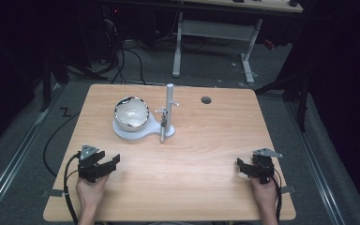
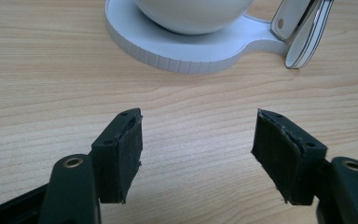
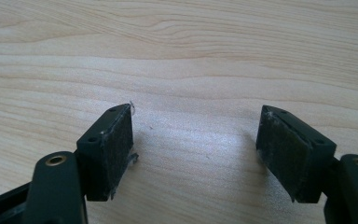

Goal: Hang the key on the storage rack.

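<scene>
In the high view, the left black two-jaw gripper (image 1: 114,160) rests low over the near left part of the light wooden table (image 1: 201,140), held from below by the person's left hand (image 1: 90,190). Its jaws stand apart and point toward the middle of the table, with nothing between them. The right black two-jaw gripper (image 1: 239,165) sits at the near right, held by the right hand (image 1: 265,192), jaws likewise spread and empty. Well ahead of the left gripper, at the far left-centre of the table, a white round bowl with a shiny dark rim (image 1: 131,113) lies tilted on a flat white keyhole-shaped base (image 1: 122,133). A white upright post with small side pegs (image 1: 168,107) rises from the base's narrow end, just beside the bowl. A small round dark hole (image 1: 206,100) shows in the tabletop farther back.

In the left gripper view, the left gripper (image 2: 198,149) has its padded jaws released, wide apart over bare wood, touching nothing. The base's ribbed edge (image 2: 177,58) and the underside of the bowl (image 2: 191,16) lie ahead, apart from the jaws; a white clip-like piece with dark edge lines (image 2: 303,32) hangs at the upper right.

In the right gripper view, the right gripper (image 3: 196,149) is equally released, its worn pads apart above bare wood grain.

No readable writing or brand shows on anything.
</scene>
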Motion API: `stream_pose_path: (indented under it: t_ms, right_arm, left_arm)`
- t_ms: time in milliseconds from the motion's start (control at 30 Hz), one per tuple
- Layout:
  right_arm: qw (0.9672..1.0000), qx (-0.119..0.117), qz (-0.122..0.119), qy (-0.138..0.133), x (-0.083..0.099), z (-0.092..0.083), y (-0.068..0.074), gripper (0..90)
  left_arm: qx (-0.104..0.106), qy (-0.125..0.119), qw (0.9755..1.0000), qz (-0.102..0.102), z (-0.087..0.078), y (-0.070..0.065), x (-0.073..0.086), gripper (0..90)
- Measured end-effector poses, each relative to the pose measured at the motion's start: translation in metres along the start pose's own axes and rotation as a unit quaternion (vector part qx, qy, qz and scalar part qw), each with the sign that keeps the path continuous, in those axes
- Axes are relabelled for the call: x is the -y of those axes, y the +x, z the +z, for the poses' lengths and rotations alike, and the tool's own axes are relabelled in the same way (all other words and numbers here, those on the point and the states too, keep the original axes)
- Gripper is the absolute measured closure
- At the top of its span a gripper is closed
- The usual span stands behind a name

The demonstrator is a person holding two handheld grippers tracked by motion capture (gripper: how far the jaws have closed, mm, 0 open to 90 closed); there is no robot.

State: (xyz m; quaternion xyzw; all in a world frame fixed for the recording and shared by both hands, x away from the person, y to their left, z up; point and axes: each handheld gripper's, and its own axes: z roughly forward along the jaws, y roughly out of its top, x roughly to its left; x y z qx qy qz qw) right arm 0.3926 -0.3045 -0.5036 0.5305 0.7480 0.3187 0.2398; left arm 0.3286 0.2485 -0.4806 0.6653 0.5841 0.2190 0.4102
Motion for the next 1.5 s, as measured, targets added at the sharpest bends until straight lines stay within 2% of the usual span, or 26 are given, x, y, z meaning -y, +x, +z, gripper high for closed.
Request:
stream_pose_path:
  t_ms: [267, 533, 733, 800, 933, 1067, 1200, 1300, 1500]
  right_arm:
    - [1.0000, 0.000, 0.000, 0.000, 0.000, 0.000, 0.000, 27.5]
    - [1.0000, 0.000, 0.000, 0.000, 0.000, 0.000, 0.000, 27.4]
    - [1.0000, 0.000, 0.000, 0.000, 0.000, 0.000, 0.000, 27.4]
    - [1.0000, 0.000, 0.000, 0.000, 0.000, 0.000, 0.000, 27.4]
    - [1.0000, 0.000, 0.000, 0.000, 0.000, 0.000, 0.000, 27.4]
    - [1.0000, 0.000, 0.000, 0.000, 0.000, 0.000, 0.000, 27.4]
    - [1.0000, 0.000, 0.000, 0.000, 0.000, 0.000, 0.000, 27.4]
    - [1.0000, 0.000, 0.000, 0.000, 0.000, 0.000, 0.000, 27.4]
    - [1.0000, 0.000, 0.000, 0.000, 0.000, 0.000, 0.000, 27.5]
  left_arm:
    - [-0.012, 0.012, 0.9998, 0.006, 0.008, 0.000, 0.004, 33.2]
    - [-0.015, 0.018, 0.9997, 0.002, 0.016, 0.000, 0.005, 33.3]
    - [-0.027, 0.021, 0.9994, 0.008, 0.021, 0.000, 0.006, 33.0]
    - [-0.042, 0.022, 0.9987, 0.017, 0.025, -0.001, 0.006, 33.0]
    - [-0.054, 0.025, 0.9980, 0.023, 0.029, -0.002, 0.007, 32.3]
    - [-0.068, 0.030, 0.9965, 0.037, 0.033, -0.004, 0.009, 31.2]
    - [-0.084, 0.047, 0.9937, 0.058, 0.038, -0.008, 0.010, 30.5]
    - [-0.075, 0.050, 0.9945, 0.053, 0.038, -0.007, 0.010, 28.7]
    - [-0.072, 0.052, 0.9945, 0.055, 0.039, -0.007, 0.009, 26.8]
